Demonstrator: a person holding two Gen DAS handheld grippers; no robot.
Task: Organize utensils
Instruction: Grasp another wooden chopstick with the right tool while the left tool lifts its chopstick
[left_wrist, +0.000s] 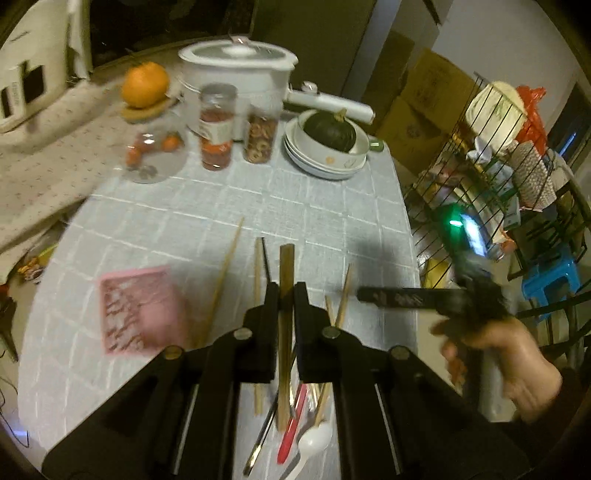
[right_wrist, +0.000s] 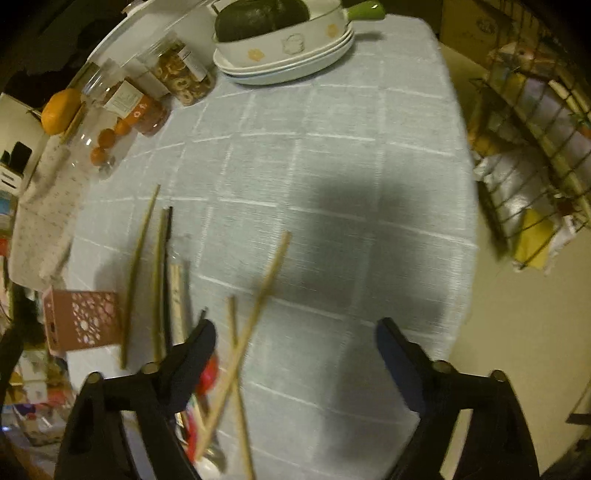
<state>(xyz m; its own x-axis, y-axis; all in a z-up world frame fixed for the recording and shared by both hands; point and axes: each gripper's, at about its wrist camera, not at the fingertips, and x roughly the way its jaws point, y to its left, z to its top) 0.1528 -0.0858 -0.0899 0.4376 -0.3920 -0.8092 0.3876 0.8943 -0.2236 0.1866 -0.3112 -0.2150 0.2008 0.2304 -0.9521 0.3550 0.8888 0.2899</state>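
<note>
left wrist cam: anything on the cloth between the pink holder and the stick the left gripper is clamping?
Yes. In the left wrist view, between the pink holder and the clamped stick lie a long bamboo chopstick, a shorter one and a thin black stick.

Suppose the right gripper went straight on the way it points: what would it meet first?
Probably bare tablecloth. The open right gripper aims down at an empty patch; the loose chopsticks lie just left of that line, though depth is unclear.

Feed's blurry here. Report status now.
Left gripper shut on a flat wooden stick. Right gripper open, nothing between. Chopsticks, red utensil, white spoon loose on table. Pink holder left, unobstructed.
</note>
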